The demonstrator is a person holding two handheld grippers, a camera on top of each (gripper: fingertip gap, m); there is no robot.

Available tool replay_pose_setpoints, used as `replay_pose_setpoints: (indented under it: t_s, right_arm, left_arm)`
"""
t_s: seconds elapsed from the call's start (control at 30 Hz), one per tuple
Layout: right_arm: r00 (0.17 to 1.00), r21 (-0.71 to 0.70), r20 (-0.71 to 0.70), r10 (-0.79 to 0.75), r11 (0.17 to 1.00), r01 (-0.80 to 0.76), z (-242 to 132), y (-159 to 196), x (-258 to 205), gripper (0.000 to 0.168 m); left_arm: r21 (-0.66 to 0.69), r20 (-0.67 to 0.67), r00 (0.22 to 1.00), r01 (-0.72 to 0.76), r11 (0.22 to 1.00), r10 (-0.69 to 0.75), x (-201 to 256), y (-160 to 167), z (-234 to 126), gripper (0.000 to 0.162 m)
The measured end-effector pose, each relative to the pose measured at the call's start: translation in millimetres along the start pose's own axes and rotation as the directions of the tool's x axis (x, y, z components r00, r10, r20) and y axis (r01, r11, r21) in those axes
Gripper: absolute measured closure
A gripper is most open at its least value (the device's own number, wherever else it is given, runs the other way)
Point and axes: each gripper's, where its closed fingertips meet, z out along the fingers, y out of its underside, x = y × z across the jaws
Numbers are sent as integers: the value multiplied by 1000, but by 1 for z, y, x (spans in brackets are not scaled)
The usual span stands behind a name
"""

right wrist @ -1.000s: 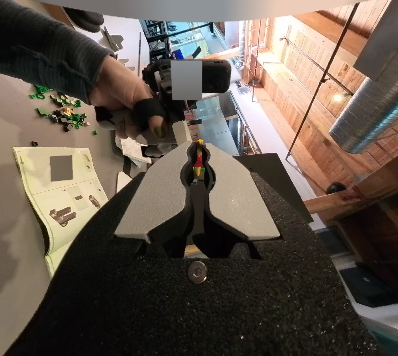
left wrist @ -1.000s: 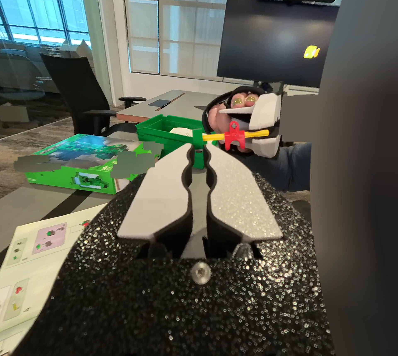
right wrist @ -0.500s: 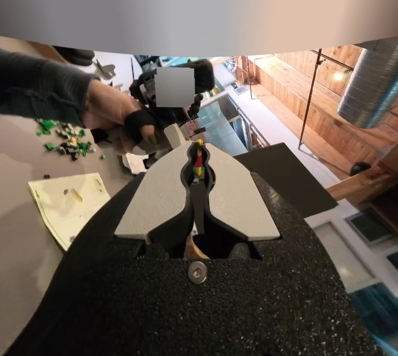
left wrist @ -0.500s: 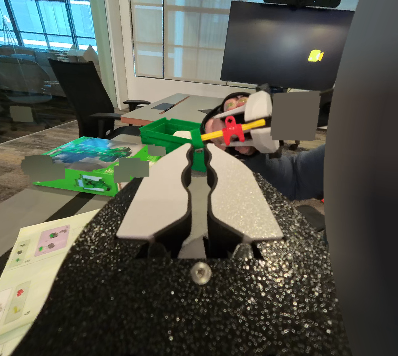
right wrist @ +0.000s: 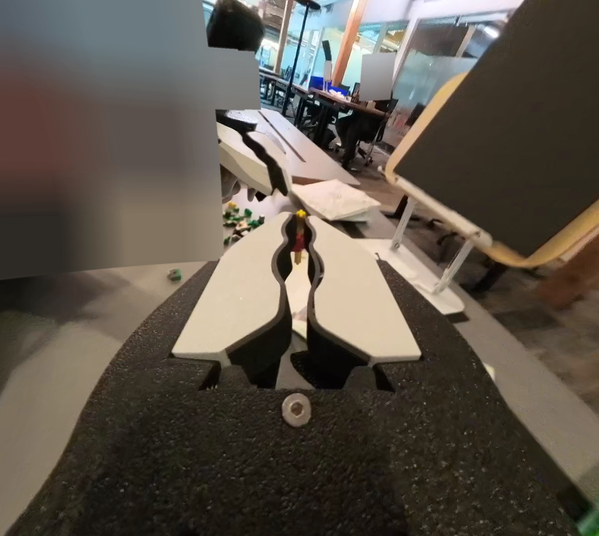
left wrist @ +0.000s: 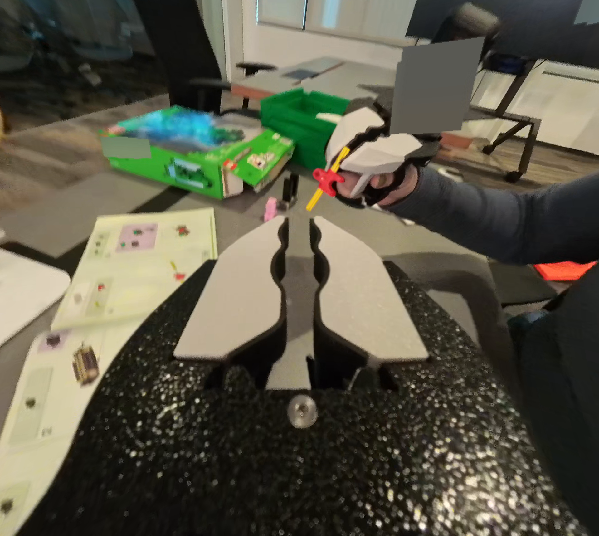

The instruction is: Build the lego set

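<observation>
My right gripper (right wrist: pixel 299 217) is shut on a yellow axle (right wrist: pixel 301 213) that carries a red connector (right wrist: pixel 299 241). In the left wrist view it (left wrist: pixel 337 157) hangs above the table, just beyond my left fingertips. There the axle (left wrist: pixel 316 198) slants down toward me, with the red connector (left wrist: pixel 325 178) just outside the fingers. My left gripper (left wrist: pixel 299 222) is nearly shut, with a narrow gap and nothing in it. It is low over the grey table and also shows in the right wrist view (right wrist: pixel 282 193).
An instruction booklet (left wrist: pixel 139 267) lies at the left. Behind it are a green set box (left wrist: pixel 194 151) and a green bin (left wrist: pixel 301 118). A pink piece (left wrist: pixel 270 209) and a black piece (left wrist: pixel 290 189) stand ahead. Loose bricks (right wrist: pixel 241 222) and a white bag (right wrist: pixel 334 199) lie farther off. Across from one pair of fingers to the other is roughly 6 centimetres.
Both grippers have tilted down toward the table. The axle has come away from my left fingertips and now slants downward. The green piece at its end no longer shows.
</observation>
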Motion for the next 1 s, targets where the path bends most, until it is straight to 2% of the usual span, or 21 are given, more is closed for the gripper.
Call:
replay_pose_setpoints:
  t_s: [0.03,0.17,0.27,0.43,0.53,0.67,0.8,0.9,1.0]
  right_arm:
    - [1000,-6,2,19,1000,-19,-1,12,-3,164]
    - [994,-29,-88,69,997,-72,-8,57,2,164]
    - [960,83,-255,111,992,-92,-33,63,27,164]
    - [802,116,-595,57,993,15,-99,66,72,164]
    - [692,20,-720,-45,996,86,-126,78,86,164]
    - [615,-105,-769,-174,983,147,-147,88,94,164]
    - [608,-86,-782,-138,990,115,-158,105,103,164]
    - [613,-36,-787,-72,997,71,-164,112,112,164]
    - [605,-23,-794,-63,997,73,-169,113,118,164]
  left_arm:
    - [-32,11,1000,11,999,-10,-2,14,0,150]
    - [-77,68,997,43,996,-38,-4,63,-1,151]
    - [-44,81,991,109,993,-105,1,83,4,151]
    - [-35,90,983,161,986,-158,8,100,27,147]
    - [-60,93,986,147,987,-141,10,103,55,145]
    - [-121,64,995,81,989,-74,12,99,109,141]
    - [-173,121,987,-83,981,105,-15,89,168,142]
    - [-279,119,963,-200,939,240,-45,94,210,144]
    - [-395,51,975,-179,901,216,-66,113,244,139]
